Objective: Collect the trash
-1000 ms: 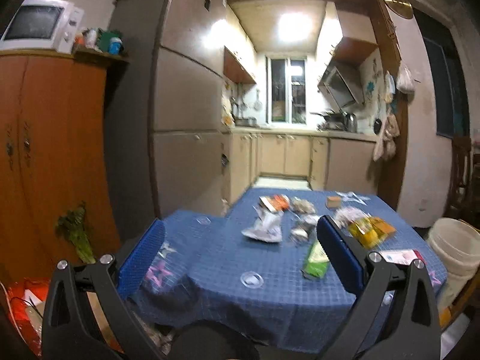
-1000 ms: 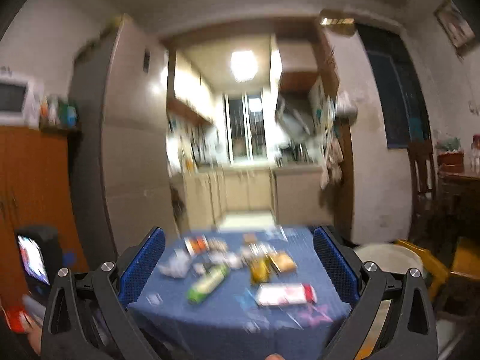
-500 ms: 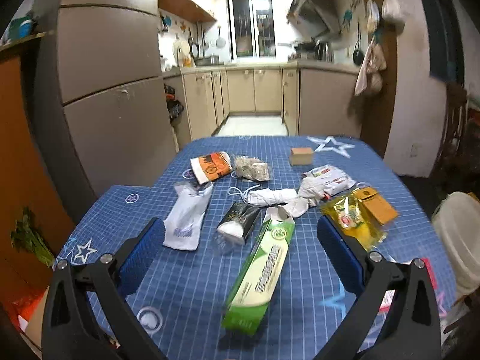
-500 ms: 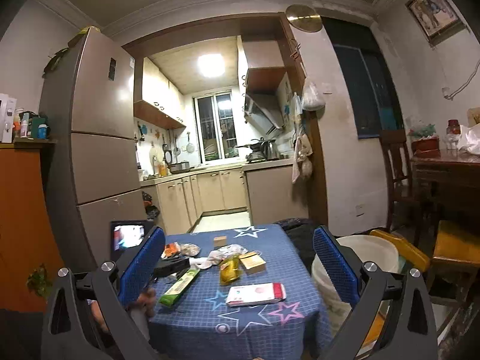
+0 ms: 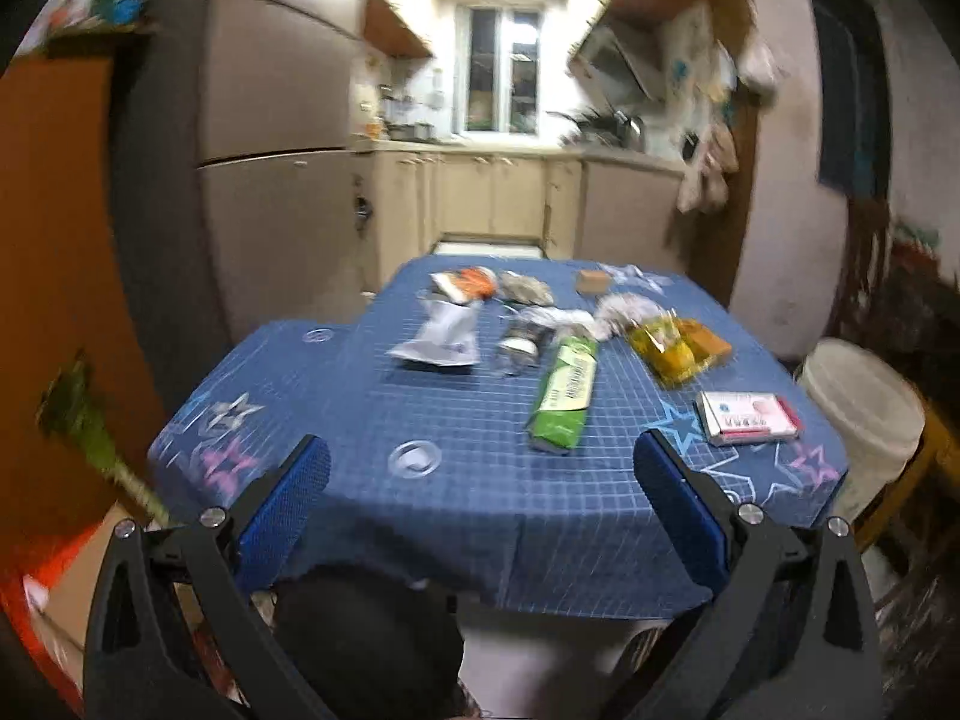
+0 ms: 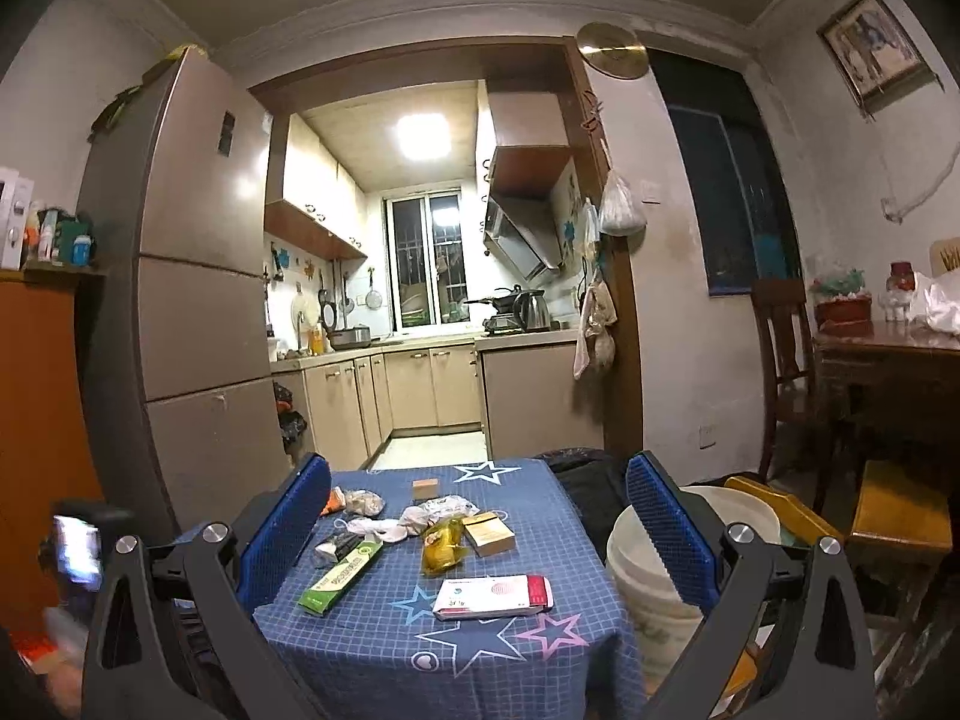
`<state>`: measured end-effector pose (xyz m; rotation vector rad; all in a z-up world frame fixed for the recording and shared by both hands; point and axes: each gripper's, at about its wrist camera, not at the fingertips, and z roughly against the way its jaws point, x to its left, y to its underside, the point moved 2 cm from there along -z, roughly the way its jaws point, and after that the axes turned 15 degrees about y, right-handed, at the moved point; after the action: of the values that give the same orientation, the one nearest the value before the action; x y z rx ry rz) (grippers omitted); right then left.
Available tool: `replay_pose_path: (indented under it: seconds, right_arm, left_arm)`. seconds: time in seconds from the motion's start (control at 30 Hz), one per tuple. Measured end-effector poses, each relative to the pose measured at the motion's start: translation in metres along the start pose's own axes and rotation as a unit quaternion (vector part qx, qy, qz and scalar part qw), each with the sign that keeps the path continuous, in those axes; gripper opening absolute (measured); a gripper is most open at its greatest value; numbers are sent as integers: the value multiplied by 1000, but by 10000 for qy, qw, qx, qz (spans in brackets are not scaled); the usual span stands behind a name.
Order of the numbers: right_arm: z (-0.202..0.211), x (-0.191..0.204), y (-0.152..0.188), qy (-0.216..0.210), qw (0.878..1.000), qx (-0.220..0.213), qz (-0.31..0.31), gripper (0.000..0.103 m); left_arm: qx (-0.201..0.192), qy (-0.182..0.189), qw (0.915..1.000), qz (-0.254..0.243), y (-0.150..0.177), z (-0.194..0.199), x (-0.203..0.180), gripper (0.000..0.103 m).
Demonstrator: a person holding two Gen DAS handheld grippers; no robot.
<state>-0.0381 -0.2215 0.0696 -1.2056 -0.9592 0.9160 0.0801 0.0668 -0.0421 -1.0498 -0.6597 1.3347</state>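
Blue star-print tablecloth ahead of you, litter spread across it: green carton, yellow packet, pink-and-white box, crumpled wrappers further back. Your white bucket stands just beside the table's right edge; what's inside is hidden behind your finger. Your left gripper hangs spread wide and empty, short of the table. Your right gripper is spread and empty too.

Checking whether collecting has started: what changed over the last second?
The left tool dipped over the trash, then drew back past the table edge. Right tool steadied, aimed at the table. Nothing grasped; both stay open. Green box, pink box, bucket unmoved.
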Motion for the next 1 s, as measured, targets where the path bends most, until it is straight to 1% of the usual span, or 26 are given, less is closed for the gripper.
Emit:
replay_pose_path:
  seconds: [0.07, 0.17, 0.27, 0.33, 0.47, 0.57, 0.67, 0.77, 1.0]
  right_arm:
    - [-2, 4, 2, -2, 10000, 40, 42, 98]
    - [-2, 9, 2, -122, 9999, 85, 19, 98]
    - [0, 8, 0, -90, 9999, 68, 2, 98]
    - [-1, 6, -1, -71, 9999, 77, -19, 98]
    - [-8, 4, 2, -65, 9996, 254, -112, 98]
    - [-11, 5, 4, -85, 9994, 313, -138, 98]
    - [-11, 6, 4, -93, 9994, 313, -121, 98]
    - [-10, 7, 4, -90, 9995, 291, -112, 98]
    - [-11, 9, 7, -122, 9993, 356, -44, 98]
  left_arm:
    - [-453, -122, 9989, 47, 5, 28, 5, 98]
    - [-702, -157, 9974, 2, 8, 41, 5, 98]
    - [-739, -159, 9971, -23, 9, 44, 5, 98]
    - [-784, -147, 9967, -130, 9, 45, 2, 98]
    - [-775, -125, 9962, -376, 10, 45, -9, 98]
    - [-805, -133, 9956, -469, 9, 46, -13, 98]
    - [-791, -170, 9955, -500, 9, 45, -15, 98]
    - [-697, -230, 9960, -503, 11, 43, -15, 98]
    - [-749, -305, 9954, -519, 12, 43, -14, 98]
